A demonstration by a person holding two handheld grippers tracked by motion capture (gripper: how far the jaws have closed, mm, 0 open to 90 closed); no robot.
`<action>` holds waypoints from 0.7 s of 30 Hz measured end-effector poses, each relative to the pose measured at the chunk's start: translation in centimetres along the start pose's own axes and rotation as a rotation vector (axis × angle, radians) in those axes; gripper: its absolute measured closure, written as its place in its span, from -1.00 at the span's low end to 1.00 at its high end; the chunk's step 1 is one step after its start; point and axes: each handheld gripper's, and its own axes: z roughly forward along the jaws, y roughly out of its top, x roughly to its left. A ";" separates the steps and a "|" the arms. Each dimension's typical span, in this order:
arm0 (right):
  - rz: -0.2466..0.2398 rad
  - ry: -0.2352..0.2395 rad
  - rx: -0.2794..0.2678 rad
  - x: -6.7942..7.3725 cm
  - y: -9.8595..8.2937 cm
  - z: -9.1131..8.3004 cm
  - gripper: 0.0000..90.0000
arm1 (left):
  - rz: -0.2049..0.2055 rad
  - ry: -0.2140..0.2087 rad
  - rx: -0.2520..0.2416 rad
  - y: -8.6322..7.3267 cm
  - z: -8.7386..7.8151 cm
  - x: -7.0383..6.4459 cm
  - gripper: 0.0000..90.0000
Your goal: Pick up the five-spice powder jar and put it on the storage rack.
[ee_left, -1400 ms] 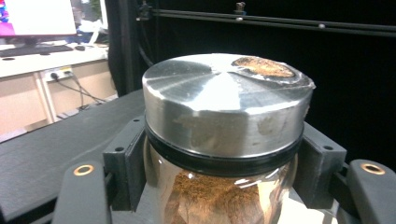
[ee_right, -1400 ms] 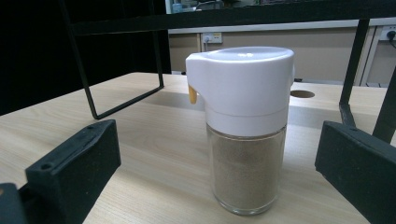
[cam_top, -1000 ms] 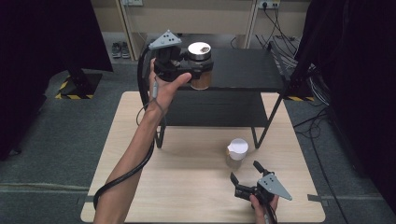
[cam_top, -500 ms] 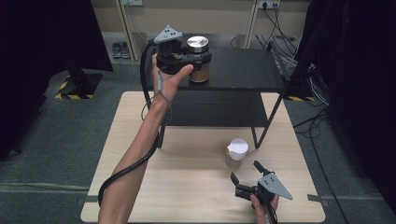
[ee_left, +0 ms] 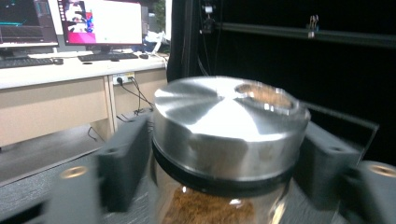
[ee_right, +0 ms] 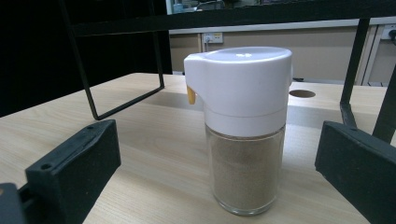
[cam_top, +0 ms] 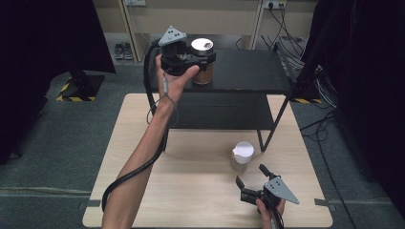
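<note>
- The left gripper (cam_top: 203, 59) is up at the top shelf of the black rack (cam_top: 248, 71), its fingers (ee_left: 123, 161) closed around the glass jar (cam_top: 202, 71) just under its metal lid (ee_left: 224, 119); both fingers touch the jar's neck in the left gripper view.
- The jar, with brown grains inside, looks to sit on or just above the top shelf near its left end; I cannot tell whether its base touches the shelf.
- My reading: the step in hand is placing the jar on the shelf or lifting it off. If placing, the next move calls for settling the base flat before the fingers part; if lifting, a straight rise that keeps the jar upright.
- The left forearm (cam_top: 143, 157) stretches far forward from the bottom edge over the counter (cam_top: 133, 143), the hand (cam_top: 174, 78) wrapped round the gripper body from below, wrist raised.
- Further right, a shaker with a white cap (cam_top: 241, 156) stands upright on the counter, near the rack's front right leg.
- The right gripper (cam_top: 250, 183) is low at the counter's near edge, pointing at the shaker, fingers (ee_right: 74, 170) spread wide and holding nothing; the shaker stands between them but ahead of the tips.
- The right hand (cam_top: 270, 207) holds it level, close to the person.
</note>
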 end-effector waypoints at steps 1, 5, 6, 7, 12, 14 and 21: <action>-0.002 0.001 -0.001 0.0 0.0 0.0 -0.99 | -0.006 0.004 0.000 0.0 -0.1 -0.1 -0.59; -0.004 0.002 0.000 0.0 0.0 0.0 -0.99 | 0.000 0.027 -0.010 -0.1 -0.4 -0.7 -0.78; -0.004 0.003 0.000 0.0 0.0 0.0 -0.99 | -0.002 0.027 -0.015 -0.2 -0.4 -0.7 -0.83; -0.004 0.004 0.001 0.0 0.0 0.0 -0.99 | 0.001 0.030 -0.015 -0.2 -0.5 -0.8 -0.87; -0.003 0.003 0.002 0.0 0.0 0.0 -0.99 | 0.009 0.032 -0.018 -0.5 -0.8 -1.1 -0.97; -0.004 0.003 0.004 0.0 0.0 0.1 -0.99 | 0.001 0.026 -0.024 -0.7 -0.9 -1.0 -0.98; -0.004 0.003 0.004 0.1 0.0 0.1 -0.99 | 0.008 0.007 -0.046 -1.3 -1.6 -1.2 -0.99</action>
